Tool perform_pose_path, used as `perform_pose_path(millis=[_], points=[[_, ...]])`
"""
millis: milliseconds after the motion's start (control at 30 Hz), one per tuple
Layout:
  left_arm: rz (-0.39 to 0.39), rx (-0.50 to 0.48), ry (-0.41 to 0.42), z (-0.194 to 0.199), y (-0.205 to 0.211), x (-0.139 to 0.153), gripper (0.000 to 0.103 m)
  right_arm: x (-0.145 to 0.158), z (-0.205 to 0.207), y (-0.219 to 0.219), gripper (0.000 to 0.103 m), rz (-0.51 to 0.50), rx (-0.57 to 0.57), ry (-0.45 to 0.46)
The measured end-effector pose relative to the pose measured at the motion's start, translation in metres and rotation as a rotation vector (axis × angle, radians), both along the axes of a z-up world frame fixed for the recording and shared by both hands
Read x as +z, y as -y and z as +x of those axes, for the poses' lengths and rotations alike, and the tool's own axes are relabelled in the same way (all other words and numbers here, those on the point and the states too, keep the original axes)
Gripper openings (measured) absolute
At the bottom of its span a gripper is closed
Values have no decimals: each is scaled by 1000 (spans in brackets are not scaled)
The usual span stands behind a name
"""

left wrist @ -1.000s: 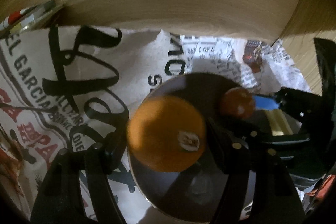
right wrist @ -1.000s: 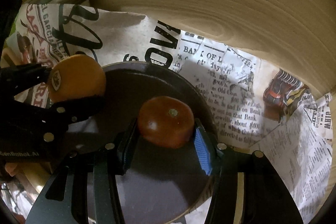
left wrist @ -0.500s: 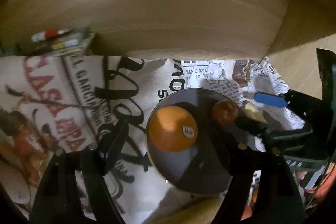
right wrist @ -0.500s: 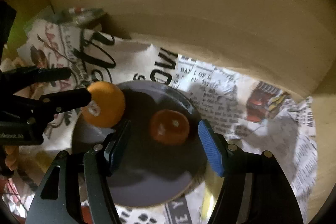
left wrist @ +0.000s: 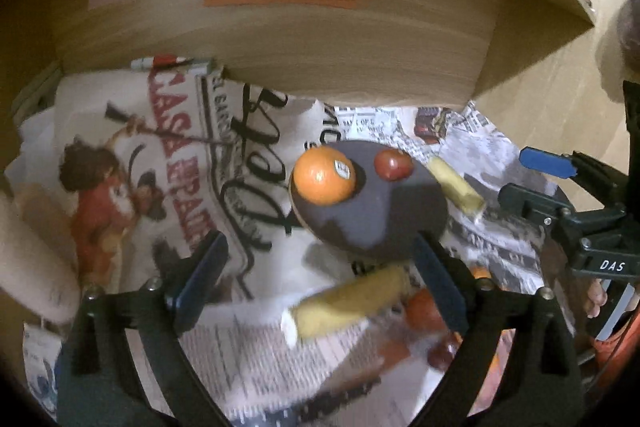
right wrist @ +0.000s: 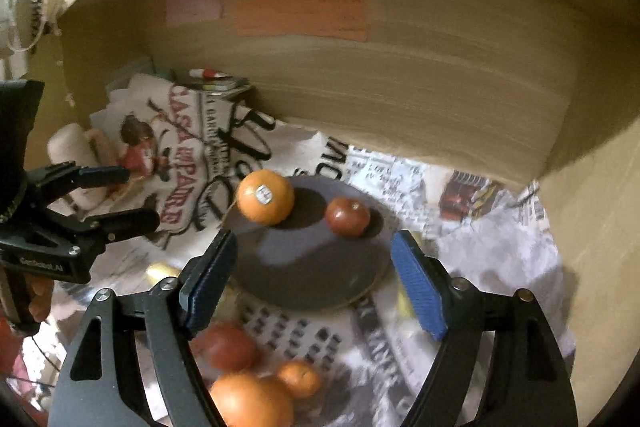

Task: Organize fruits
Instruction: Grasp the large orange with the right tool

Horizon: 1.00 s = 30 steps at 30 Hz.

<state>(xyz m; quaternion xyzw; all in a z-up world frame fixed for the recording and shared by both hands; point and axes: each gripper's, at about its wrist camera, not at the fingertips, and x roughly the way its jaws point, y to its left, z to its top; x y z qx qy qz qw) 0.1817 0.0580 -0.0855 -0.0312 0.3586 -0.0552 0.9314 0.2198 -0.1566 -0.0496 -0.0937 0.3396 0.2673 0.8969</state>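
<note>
Both grippers released, withdrawn; orange, tomato now on plate.

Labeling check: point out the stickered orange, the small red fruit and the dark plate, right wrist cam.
orange [right wrist: 265, 201], right wrist view, on its peel just below the sticker.
small red fruit [right wrist: 346, 216], right wrist view, on its middle.
dark plate [right wrist: 316, 267], right wrist view, on its bare near surface.

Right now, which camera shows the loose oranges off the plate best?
The right wrist view: two oranges lie in the foreground beside a red fruit, though blurred. The left wrist view shows only a sliver of orange behind the left hand-held gripper's finger.
</note>
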Motion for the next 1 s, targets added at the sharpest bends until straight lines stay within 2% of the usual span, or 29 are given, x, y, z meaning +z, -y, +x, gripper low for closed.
perform_pose_path(millis=[233,533,833,900,933,1000], points=[[-3,26,-28,-41,-5,-23,96,-27,-39,7,77,14,-20,-62],[6,27,-99,-61,-4,-59,96,-67,-64,12,77,38,-59,-175],[8,-10,-127,-46,0,-69,96,-90,-60,13,77,54,-113,-244],[11,-21,-131,-38,1,-69,97,-91,-59,13,72,57,-110,-251],[17,-36,-133,-31,3,-68,97,-91,-59,12,63,62,-103,-256],[30,-60,-134,-22,6,-67,97,-91,-58,11,61,64,-85,-266]])
